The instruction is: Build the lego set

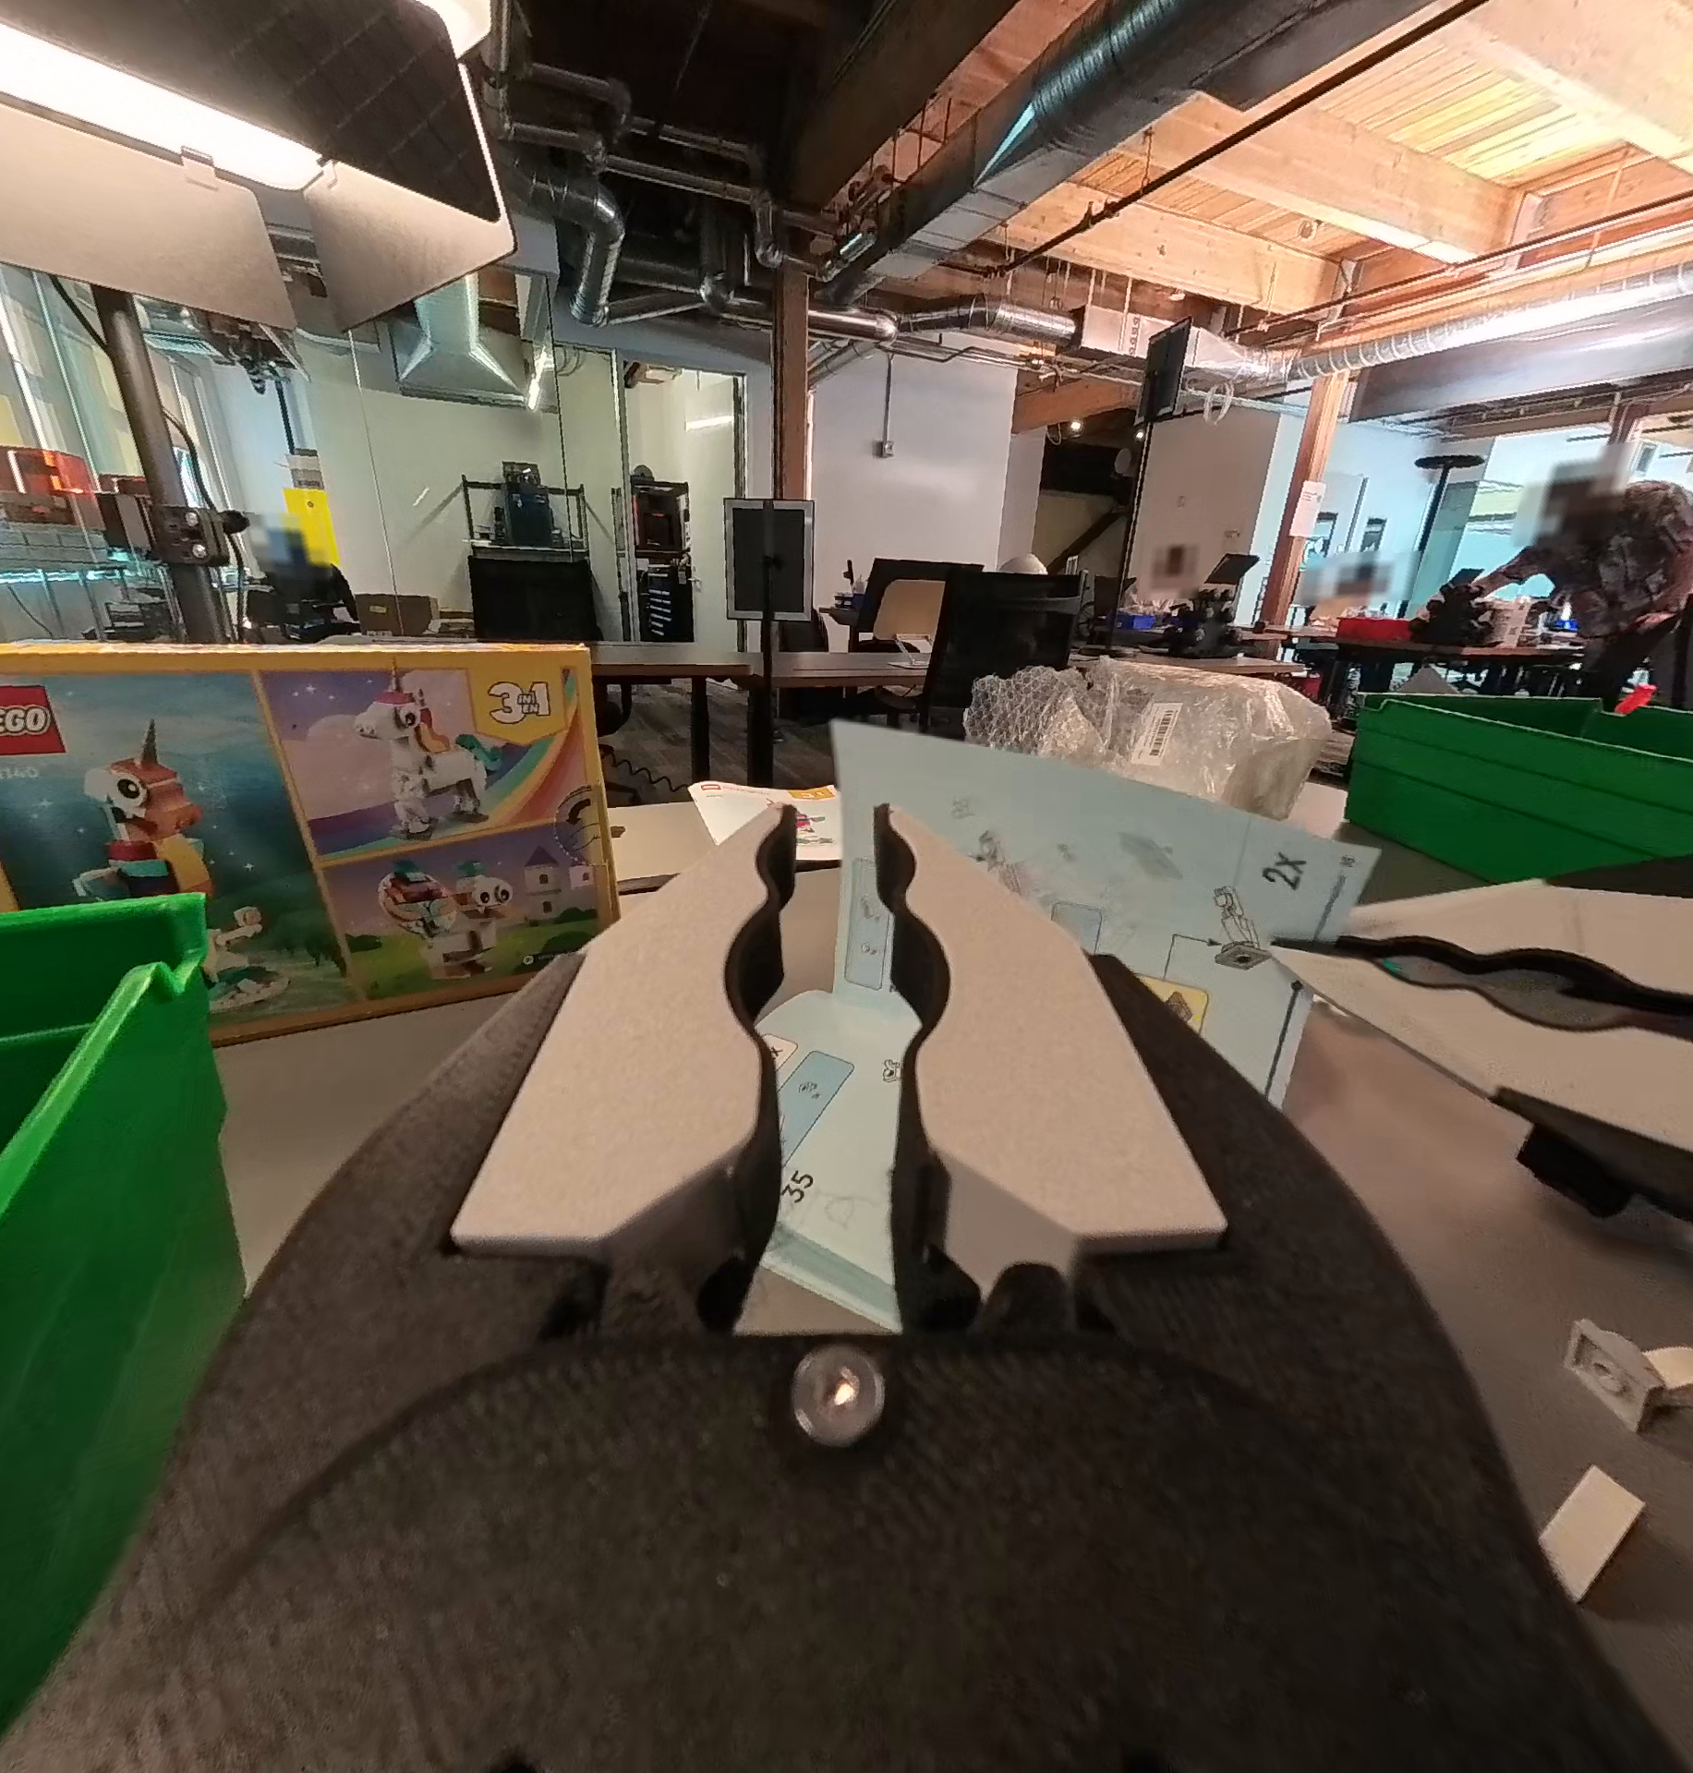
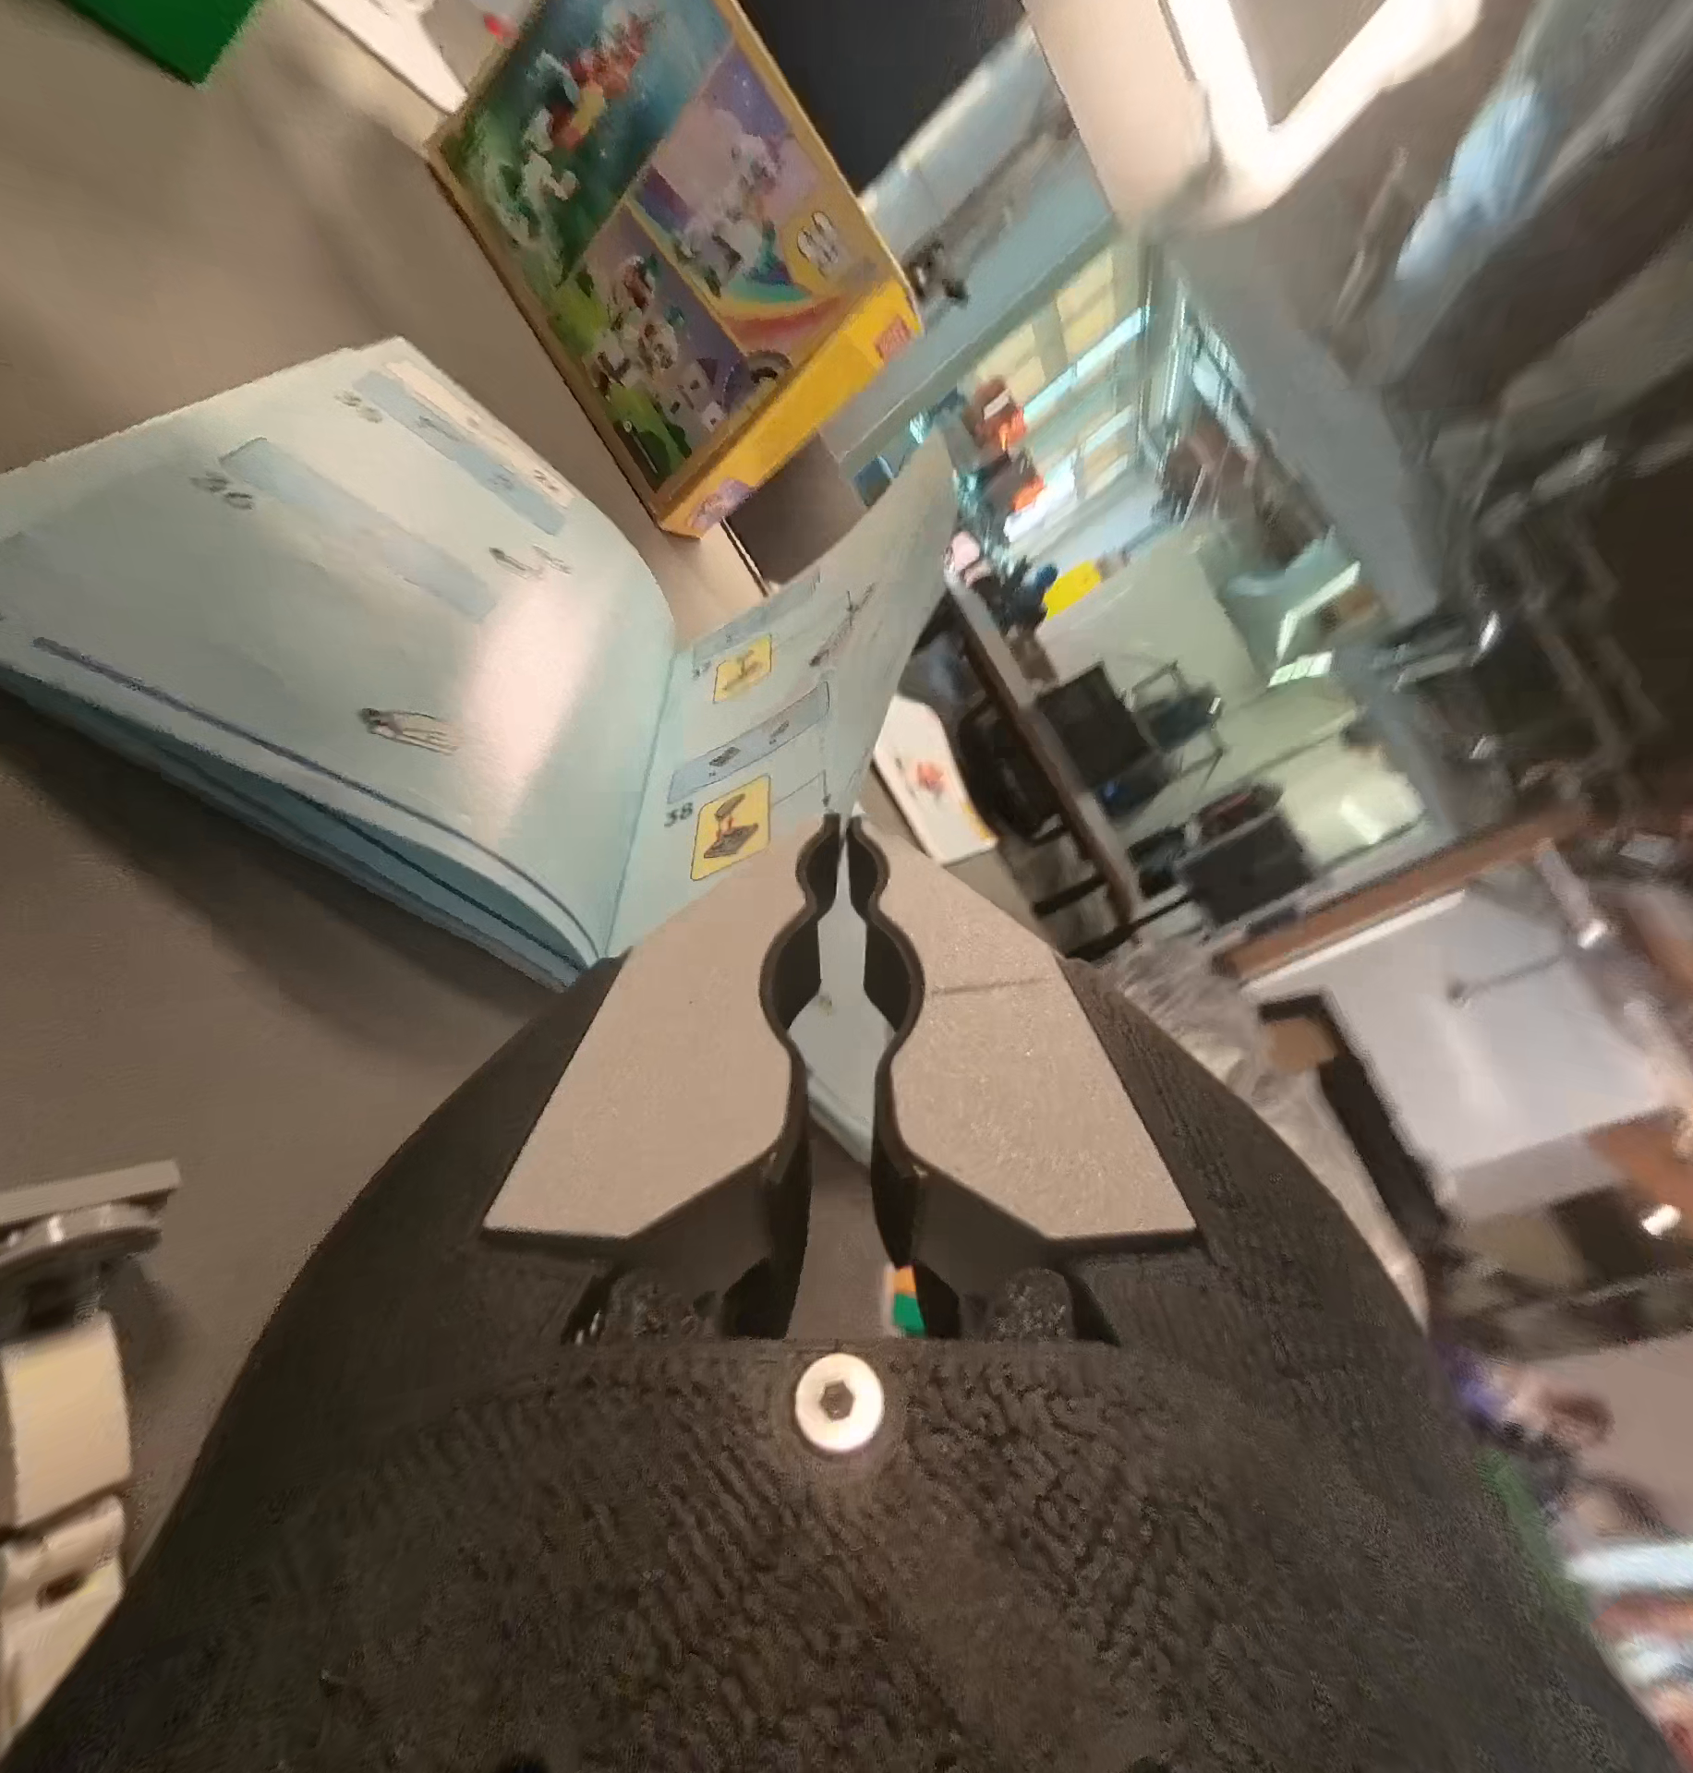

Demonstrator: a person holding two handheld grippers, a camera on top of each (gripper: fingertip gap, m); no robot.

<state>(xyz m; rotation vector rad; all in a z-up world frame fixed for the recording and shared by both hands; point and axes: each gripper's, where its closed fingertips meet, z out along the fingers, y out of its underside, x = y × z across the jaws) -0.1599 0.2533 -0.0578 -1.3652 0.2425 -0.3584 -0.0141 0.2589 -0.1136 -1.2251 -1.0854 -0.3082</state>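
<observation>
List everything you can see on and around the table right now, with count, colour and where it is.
Set box: one, yellow-edged, standing at the table's back left.
Instruction booklet: one, pale blue, open mid-table, one page lifted.
Leaflet: one, white, flat behind the booklet.
Green bins: at least two, near left and far right.
Bubble wrap: one clear bundle, back of table.
Loose pieces: a few, pale grey and white, near right.
Table: one, grey.
Person: one, at a far bench.
Left claw: open, over the booklet.
Right claw: shut on the lifted page's edge.
</observation>
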